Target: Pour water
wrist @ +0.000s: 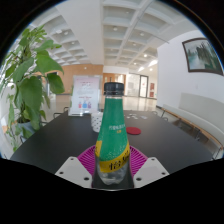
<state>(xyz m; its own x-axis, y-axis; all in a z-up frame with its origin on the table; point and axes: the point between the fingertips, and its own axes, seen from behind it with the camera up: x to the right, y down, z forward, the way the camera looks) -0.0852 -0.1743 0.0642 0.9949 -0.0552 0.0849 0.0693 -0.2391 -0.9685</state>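
A green plastic bottle (pixel 113 130) with a green cap and a yellow label stands upright between my fingers. My gripper (pixel 111 168) is shut on the bottle's lower part, the pink pads (pixel 88 160) pressing on both sides. The bottle's clear bottom shows just above the gripper body. It is held over a dark table (pixel 60 140). A clear glass (pixel 97 122) stands on the table just behind the bottle, to its left.
A red round coaster (pixel 133 129) lies on the table to the right of the bottle. A leafy plant (pixel 28 85) stands at the left. A white bench (pixel 195 120) runs along the right. Open hall lies beyond.
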